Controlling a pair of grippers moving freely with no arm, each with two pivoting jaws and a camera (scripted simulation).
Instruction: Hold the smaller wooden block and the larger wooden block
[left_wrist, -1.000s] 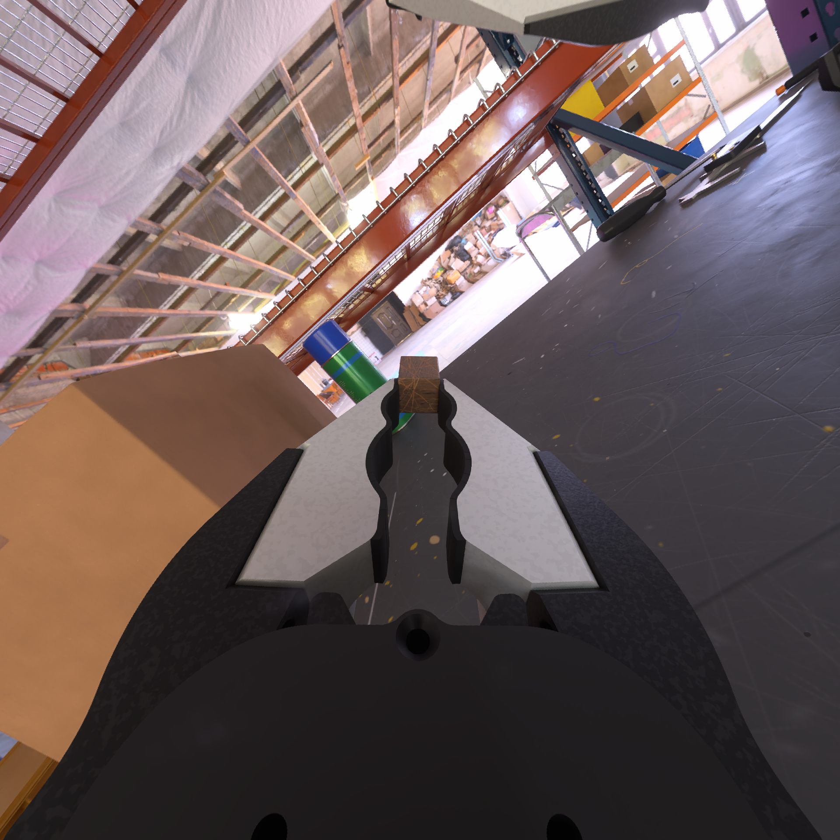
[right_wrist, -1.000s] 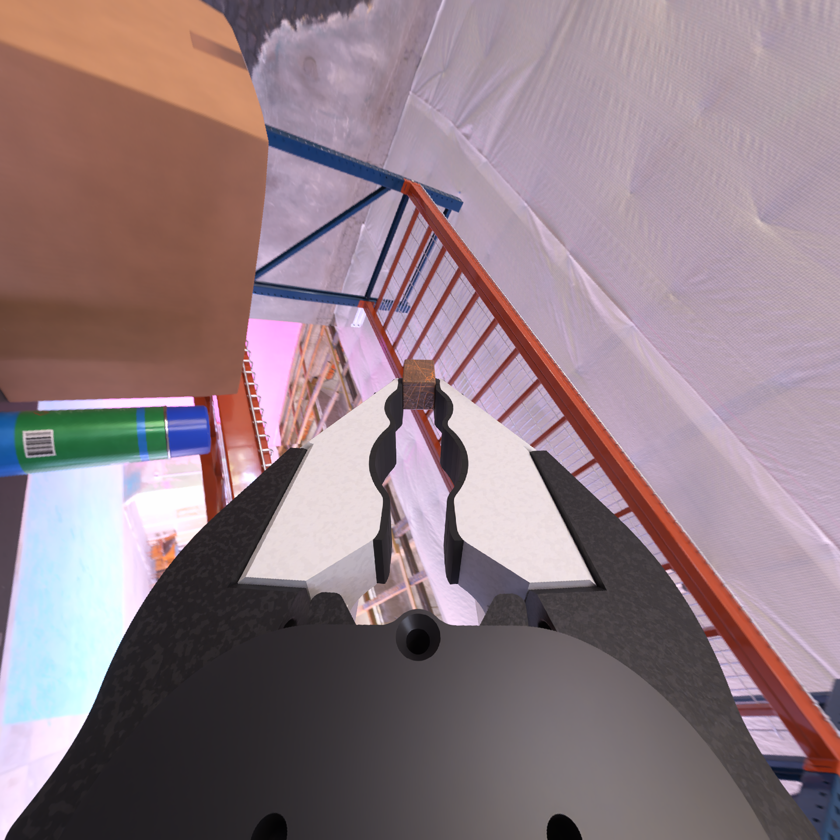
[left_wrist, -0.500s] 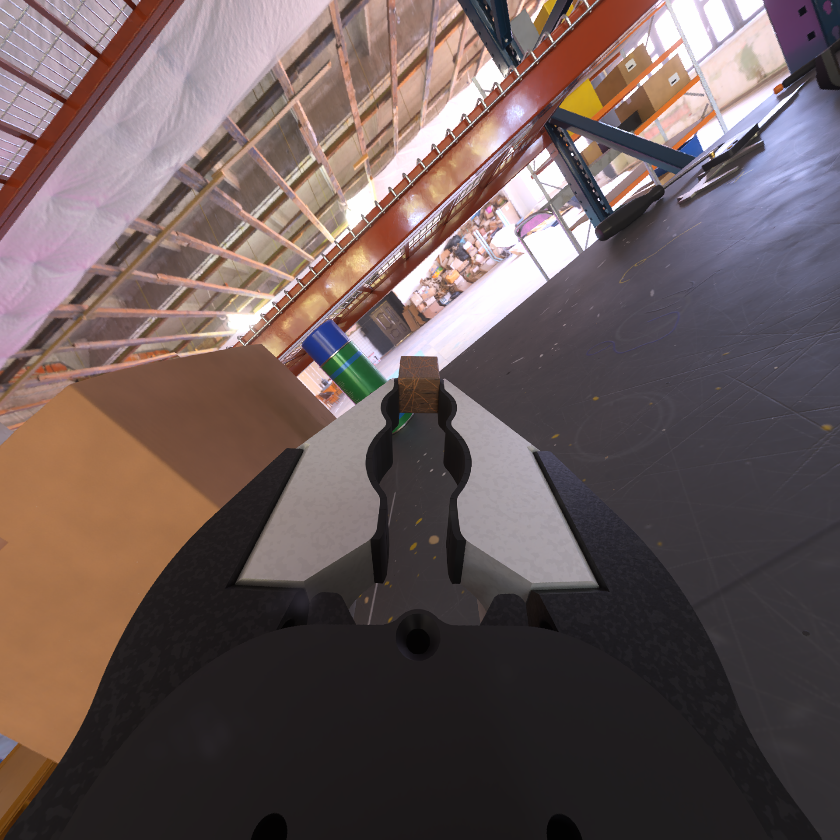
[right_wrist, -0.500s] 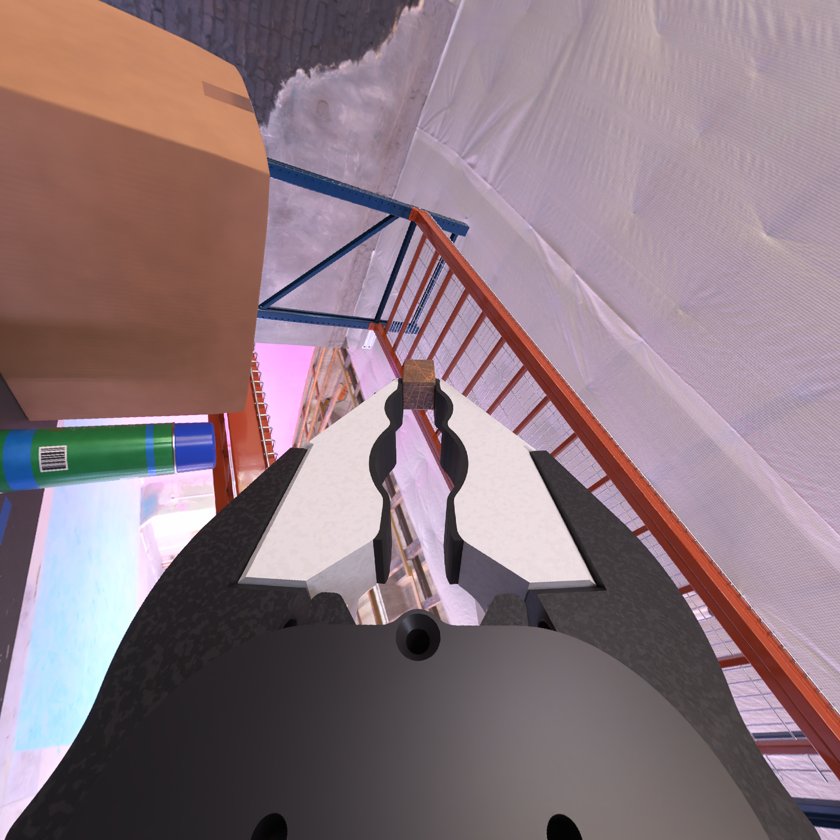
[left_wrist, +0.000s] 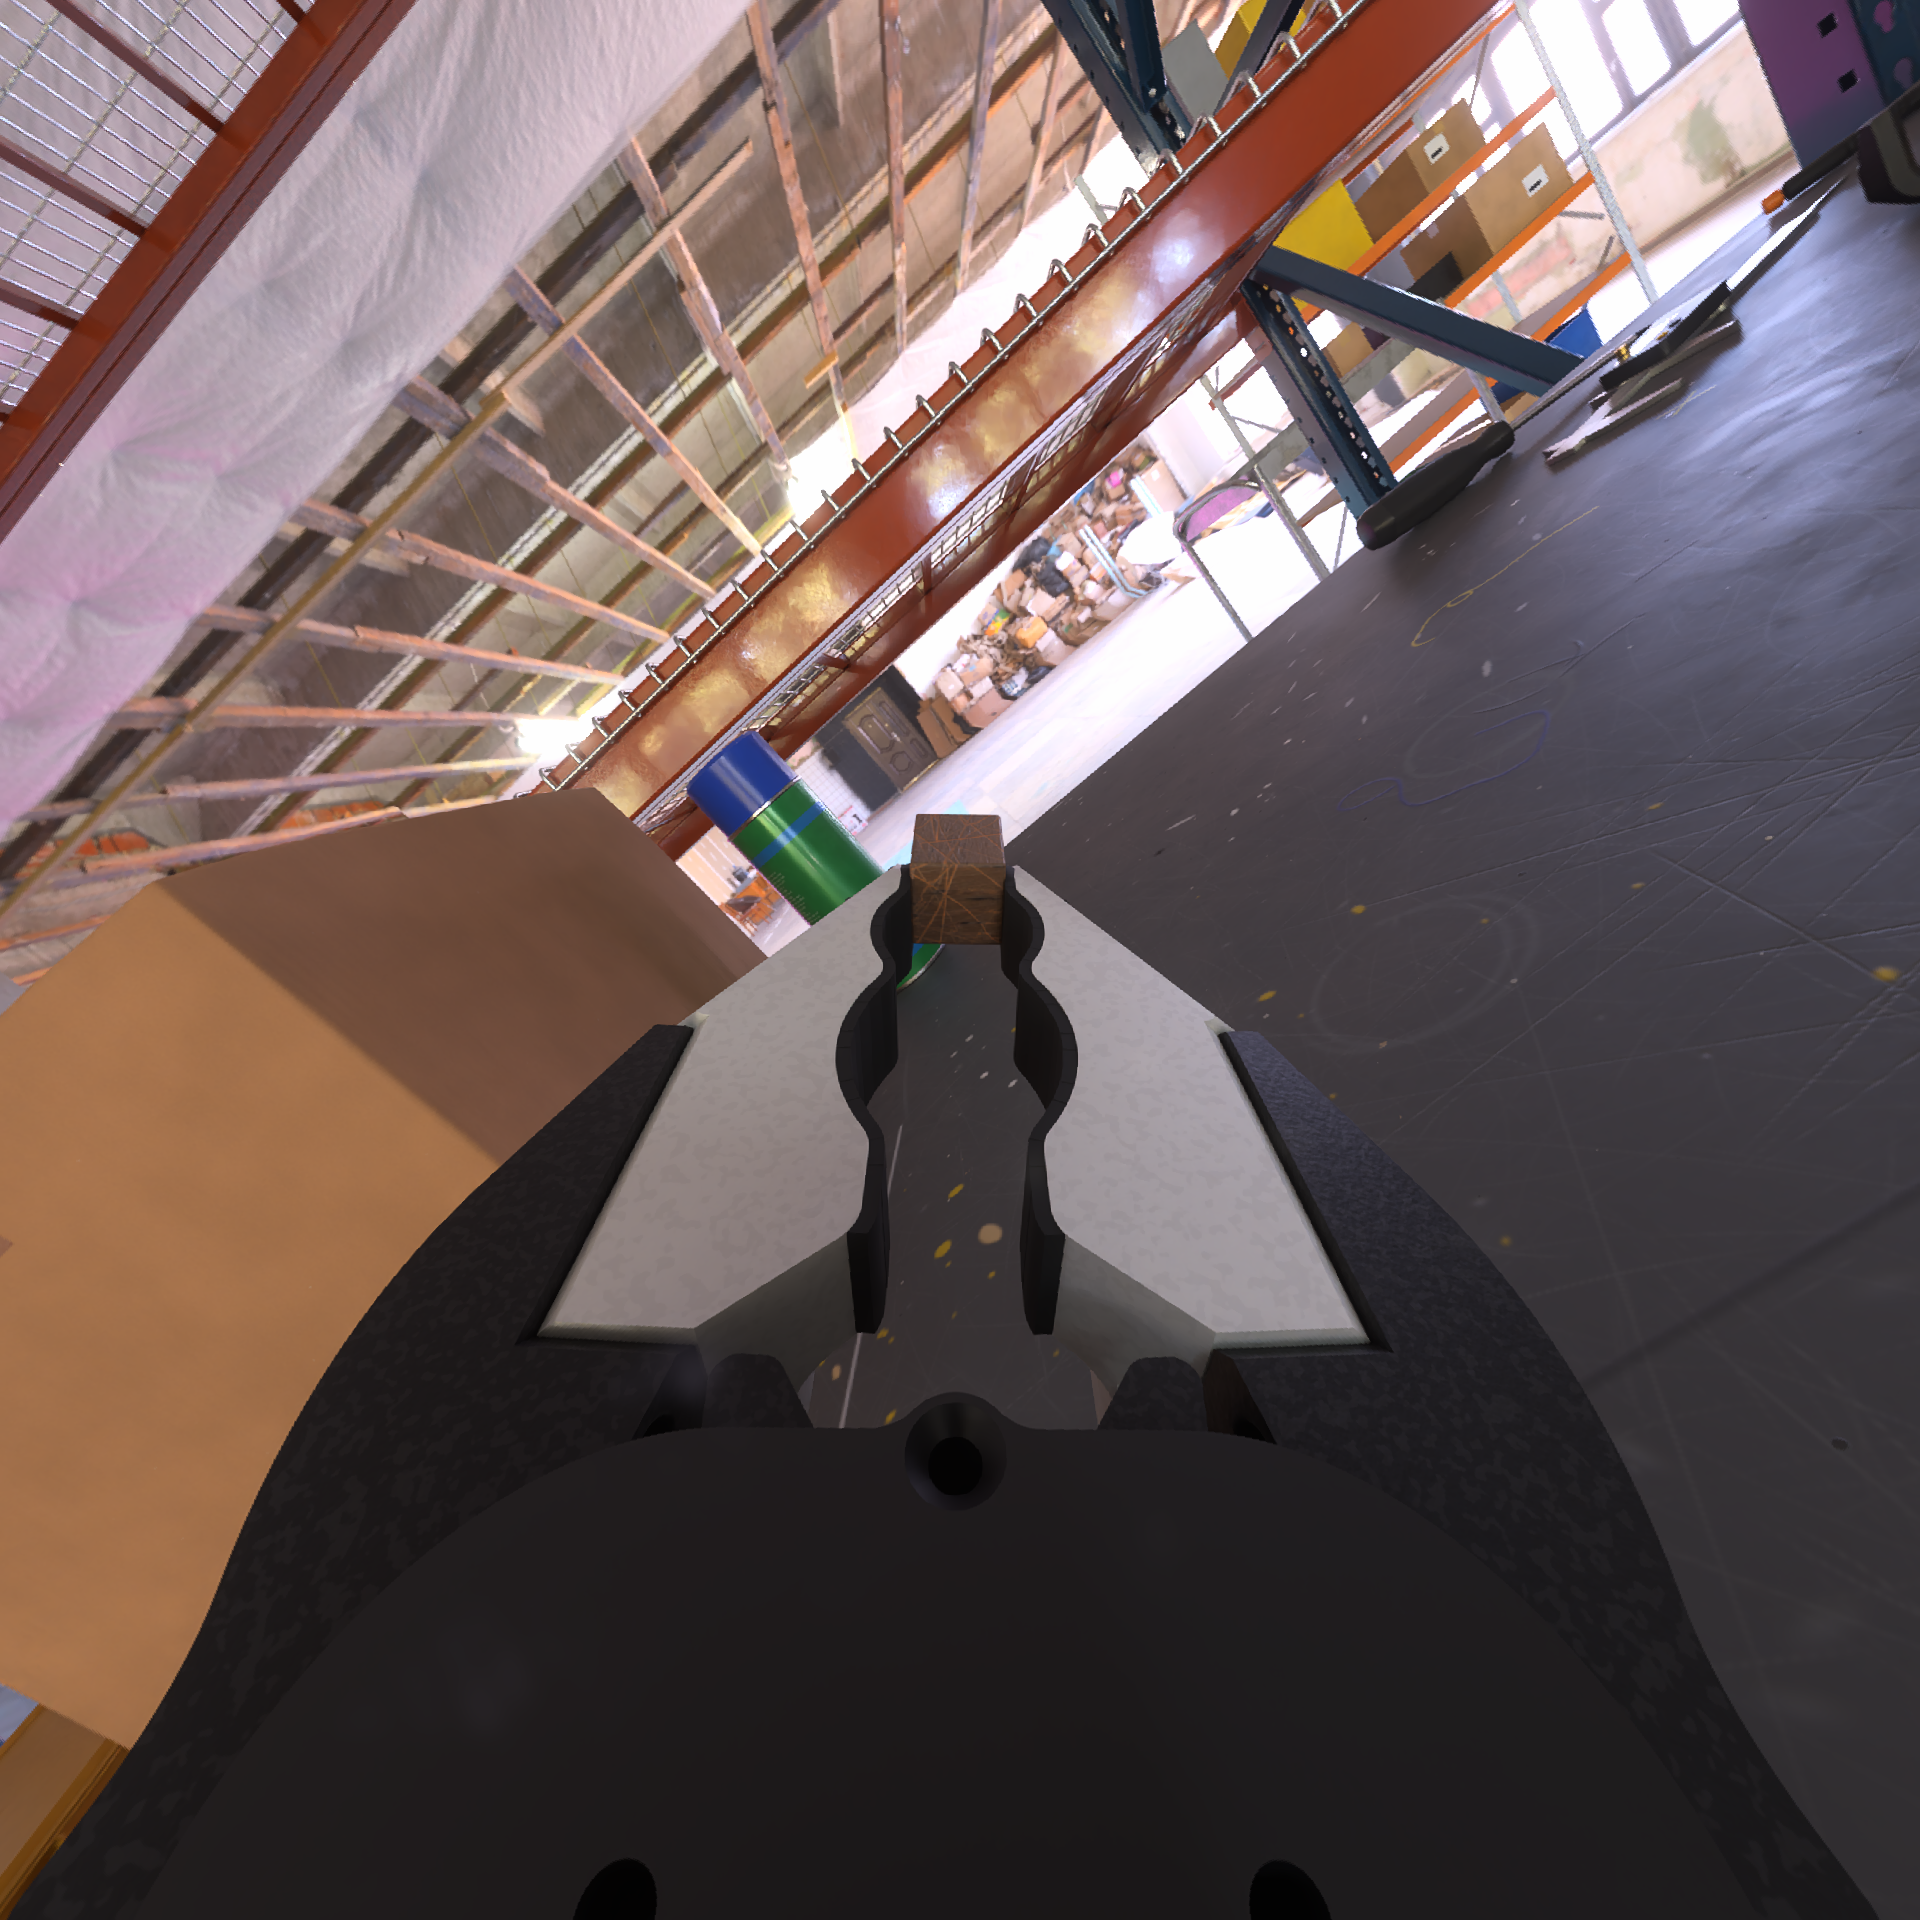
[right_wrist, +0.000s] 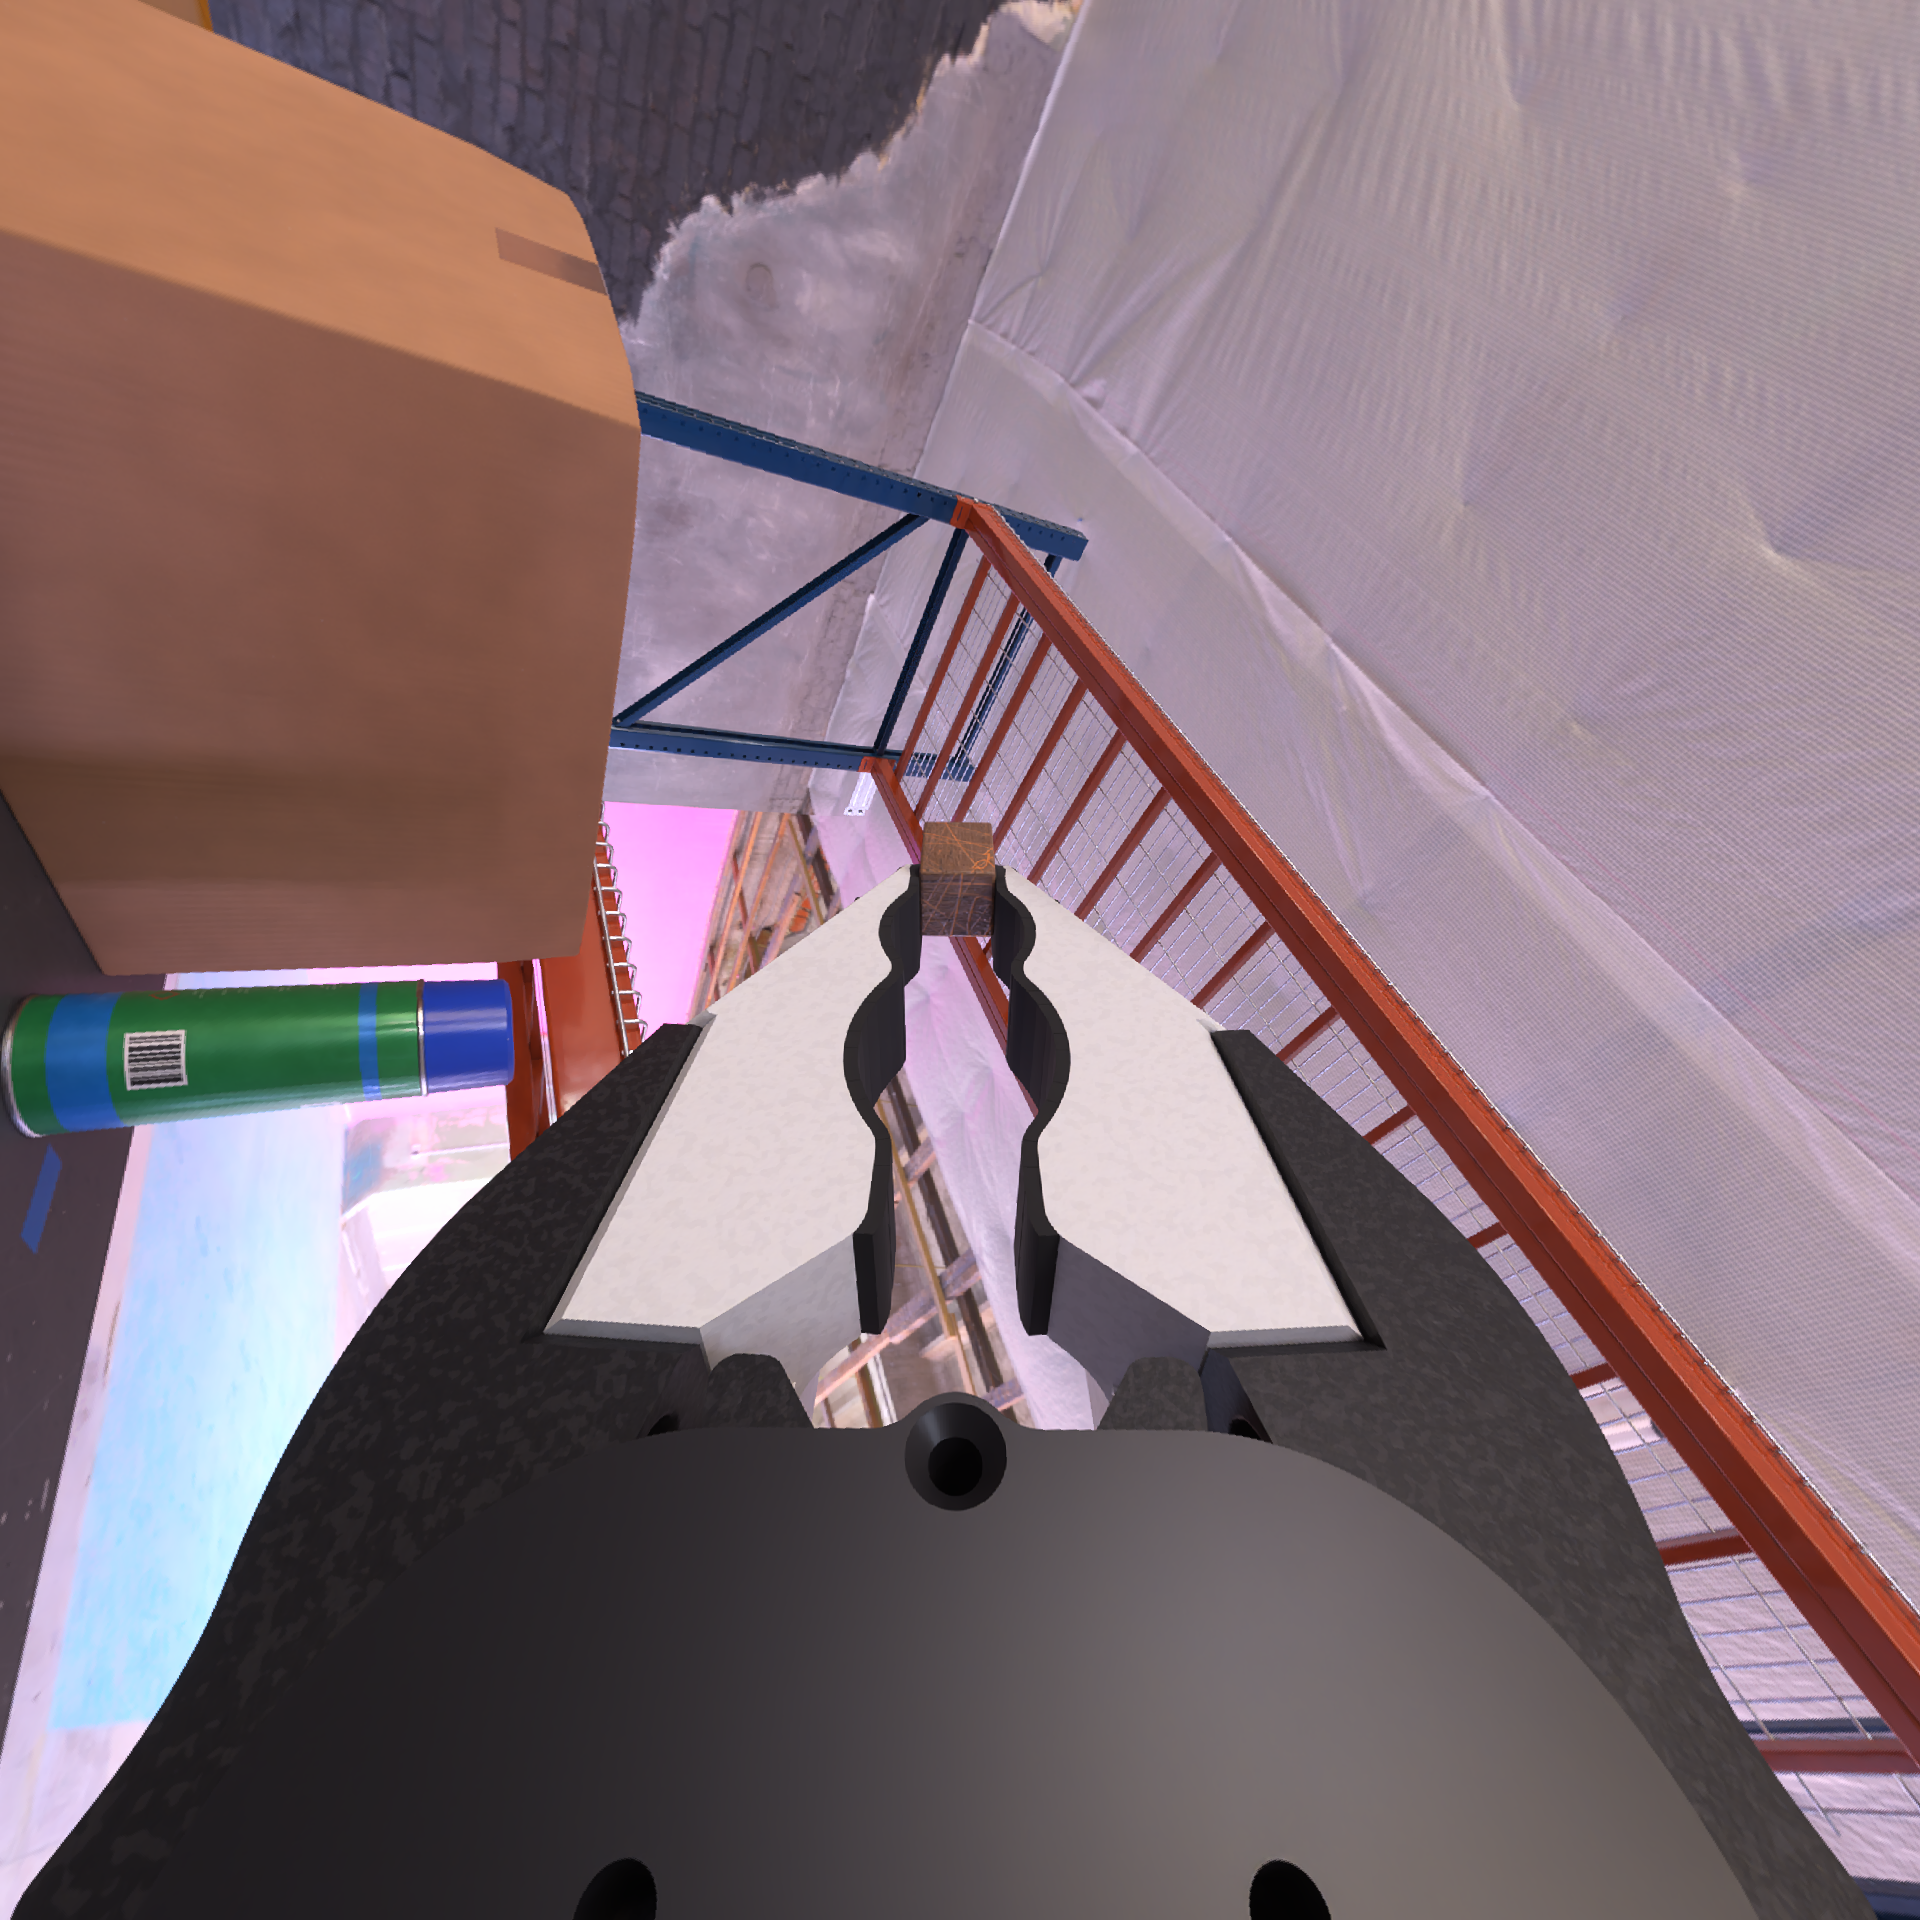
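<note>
My left gripper (left_wrist: 957, 914) is shut on the larger wooden block (left_wrist: 957, 878), a brown cube pinched between its fingertips and held above the dark table (left_wrist: 1507, 987). My right gripper (right_wrist: 957, 909) is shut on the smaller wooden block (right_wrist: 957, 883), also at its fingertips, and is tilted up towards the white sheeting and red railing. Neither gripper shows in the other's view.
A large cardboard box (left_wrist: 260, 1091) stands left of the left gripper, and it also shows in the right wrist view (right_wrist: 291, 520). A green and blue spray can (left_wrist: 790, 831) stands beside it, also seen in the right wrist view (right_wrist: 249, 1055). Loose tools (left_wrist: 1439, 488) lie at the table's far end.
The right gripper has moved with its block, so the box and can slid down and right in its view. It has left the top of the left view. The left gripper stays still.
</note>
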